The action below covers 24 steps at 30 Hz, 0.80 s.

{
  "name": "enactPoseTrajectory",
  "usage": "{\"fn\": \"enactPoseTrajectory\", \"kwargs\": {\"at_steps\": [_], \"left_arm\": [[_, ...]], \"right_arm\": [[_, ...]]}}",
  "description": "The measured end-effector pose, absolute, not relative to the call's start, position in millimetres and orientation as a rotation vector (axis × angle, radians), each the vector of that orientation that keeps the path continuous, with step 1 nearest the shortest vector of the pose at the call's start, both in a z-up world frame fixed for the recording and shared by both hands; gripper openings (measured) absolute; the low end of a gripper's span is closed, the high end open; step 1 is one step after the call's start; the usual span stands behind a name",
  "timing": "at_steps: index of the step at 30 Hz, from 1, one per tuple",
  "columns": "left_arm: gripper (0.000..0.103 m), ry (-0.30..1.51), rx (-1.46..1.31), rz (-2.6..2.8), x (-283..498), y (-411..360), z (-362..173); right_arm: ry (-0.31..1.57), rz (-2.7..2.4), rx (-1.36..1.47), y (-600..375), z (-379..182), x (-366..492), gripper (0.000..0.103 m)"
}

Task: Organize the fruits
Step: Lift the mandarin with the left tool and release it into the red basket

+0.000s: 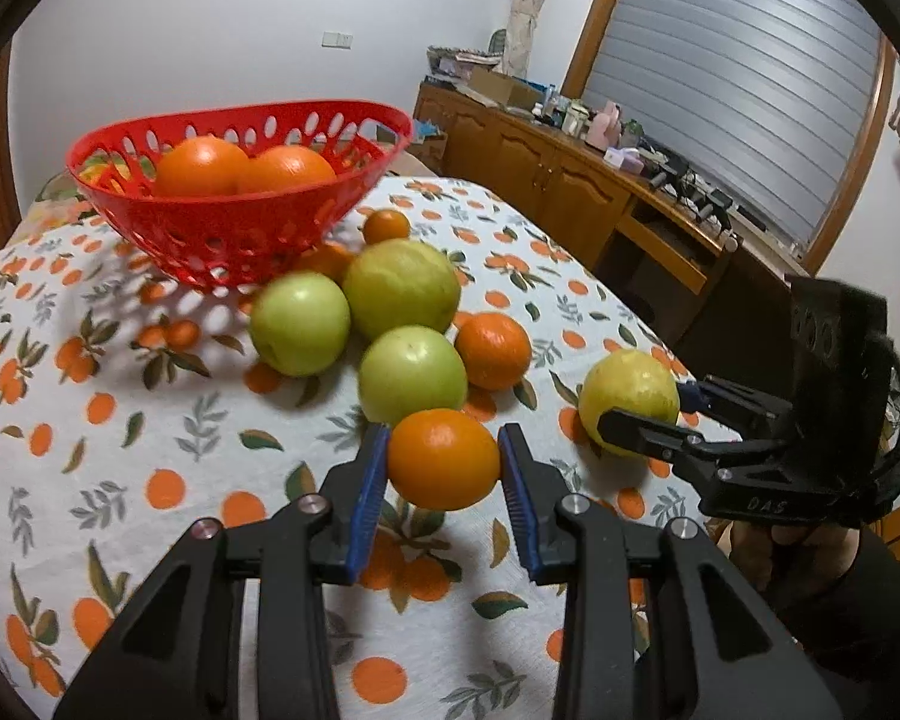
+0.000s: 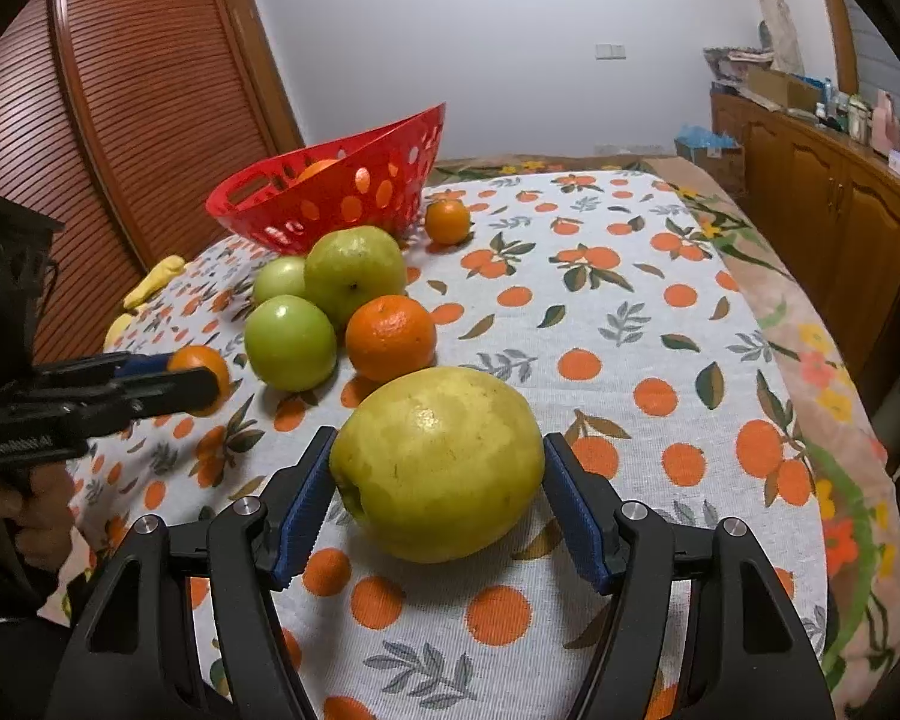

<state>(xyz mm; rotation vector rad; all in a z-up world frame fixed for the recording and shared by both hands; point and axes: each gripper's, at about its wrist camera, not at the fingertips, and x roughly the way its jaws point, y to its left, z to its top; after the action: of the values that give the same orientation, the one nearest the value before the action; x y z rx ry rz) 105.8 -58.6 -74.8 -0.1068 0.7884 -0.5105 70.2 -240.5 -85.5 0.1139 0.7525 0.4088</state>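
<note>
In the left wrist view my left gripper (image 1: 444,438) is shut on an orange (image 1: 443,459), held a little above the fruit-print tablecloth (image 1: 150,420). To the right, my right gripper (image 1: 645,405) has its pads against both sides of a large yellow-green fruit (image 1: 629,399) that rests on the cloth. The right wrist view shows that fruit (image 2: 438,462) between the blue pads of the right gripper (image 2: 441,441), and the left gripper (image 2: 192,375) with its orange (image 2: 201,363) at left. A red basket (image 1: 240,114) at the back holds two oranges (image 1: 201,168).
Three green fruits (image 1: 402,288) and an orange (image 1: 493,351) lie clustered in front of the basket, with a small orange (image 1: 386,226) beside it. A yellow item (image 2: 156,279) lies at the table's left edge. Wooden cabinets (image 1: 540,168) stand beyond the table's right side.
</note>
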Motion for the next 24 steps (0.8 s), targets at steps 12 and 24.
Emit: {"fn": "enactPoseTrajectory", "kwargs": {"at_steps": [12,24], "left_arm": [[0.035,0.701,-0.103,-0.416,128,-22,-41],[0.035,0.635,-0.059,-0.33,165,0,-17]], "right_arm": [[0.647,0.451,0.081,-230,-41,87,0.069],[0.559,0.495,0.051,-205,-3,115,0.069]]}}
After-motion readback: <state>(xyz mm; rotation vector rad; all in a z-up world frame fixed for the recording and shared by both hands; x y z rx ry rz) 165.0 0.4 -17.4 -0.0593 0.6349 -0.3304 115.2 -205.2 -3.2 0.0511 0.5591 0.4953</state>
